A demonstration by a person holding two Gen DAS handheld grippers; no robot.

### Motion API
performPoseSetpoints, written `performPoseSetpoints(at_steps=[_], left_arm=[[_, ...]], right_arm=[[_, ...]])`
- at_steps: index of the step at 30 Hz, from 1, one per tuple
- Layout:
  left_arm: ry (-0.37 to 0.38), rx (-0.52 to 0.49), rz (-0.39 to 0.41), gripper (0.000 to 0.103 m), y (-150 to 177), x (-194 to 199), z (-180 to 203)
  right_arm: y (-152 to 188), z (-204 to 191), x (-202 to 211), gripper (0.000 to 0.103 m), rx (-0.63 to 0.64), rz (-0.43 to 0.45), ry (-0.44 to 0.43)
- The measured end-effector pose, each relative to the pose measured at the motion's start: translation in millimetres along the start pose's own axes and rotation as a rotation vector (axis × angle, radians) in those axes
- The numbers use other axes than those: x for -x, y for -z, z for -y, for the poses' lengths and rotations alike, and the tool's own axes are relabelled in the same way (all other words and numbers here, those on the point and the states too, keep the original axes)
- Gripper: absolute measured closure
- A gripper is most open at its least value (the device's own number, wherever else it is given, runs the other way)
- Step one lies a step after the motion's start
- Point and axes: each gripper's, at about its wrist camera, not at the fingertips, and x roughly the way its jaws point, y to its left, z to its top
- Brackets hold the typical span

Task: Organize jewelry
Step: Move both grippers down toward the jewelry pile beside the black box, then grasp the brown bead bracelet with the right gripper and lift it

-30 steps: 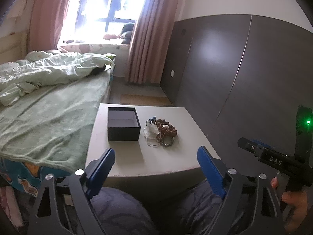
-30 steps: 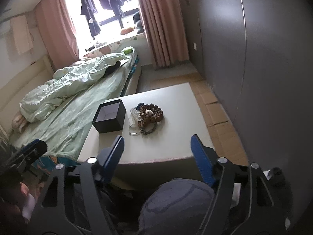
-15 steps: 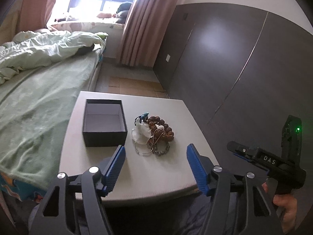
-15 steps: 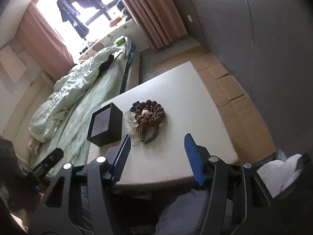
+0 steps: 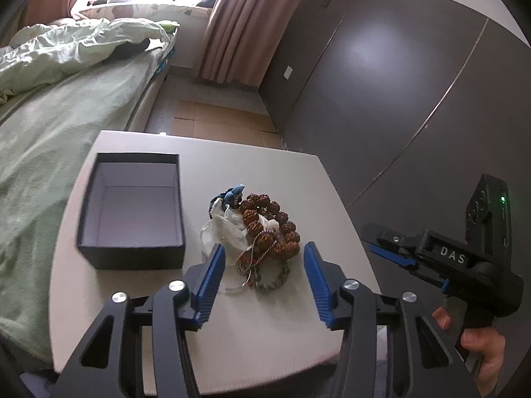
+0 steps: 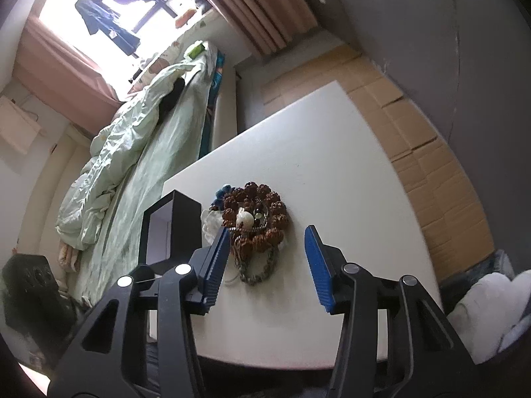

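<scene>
The left hand-held gripper [image 5: 264, 275] hangs over the near part of the pale tabletop [image 5: 265, 341] with its blue-padded fingers [image 5: 209, 283] spread wide and nothing between them. The jewelry pile [image 5: 262, 238] lies just beyond the fingertips, its near edge falling in the gap between them but touching neither pad. In the right wrist view, the right hand-held gripper [image 6: 267, 263] is likewise spread and empty, aimed at the same jewelry pile [image 6: 254, 229], whose near loop of dark chain [image 6: 257, 273] lies between the finger lines, closer to the left pad. The pile is a tangle: a string of large knobbly brown beads [image 5: 270, 229] on top, a clear plastic bag [image 5: 225, 230] under its left side, a thin metal chain across its front, and a small blue piece [image 5: 234, 194] at its far edge. Just left of the pile, apart from it, stands an open black box [image 5: 132, 209], its pale inside bare. To the right of the pile, off the tabletop edge, the right hand-held gripper's body shows in the left wrist view, held in a hand [image 5: 478, 341]. Beyond the pile the tabletop ends at a wood floor [image 5: 215, 122]; a bed [image 5: 49, 126] with green bedding lies far left of the pile, a dark wardrobe [image 5: 381, 76] to its right, and pink curtains [image 5: 245, 23] farthest back.
</scene>
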Motion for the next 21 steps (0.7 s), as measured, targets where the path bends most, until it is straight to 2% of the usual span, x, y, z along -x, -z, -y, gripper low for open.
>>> performPoseSetpoints(at_steps=[8,16,19,21], left_arm=[[-0.025,0.036,-0.049,0.075,-10,-51,-6],[-0.065,0.087,-0.063,0.079,-12,-83,-17],[-0.065,0.108,-0.073,0.085,-11,-91,-23],[-0.061,0.116,-0.082,0.099,-9,-95,-27]], right_arm=[[-20,8,-53,0.062,-0.043,-0.117,0.005],[-23,8,-83,0.065,-0.039,-0.178,0.033],[-21,5,-91,0.065,-0.03,-0.195,0.045],[-20,4,-97,0.065,-0.025,-0.214,0.052]])
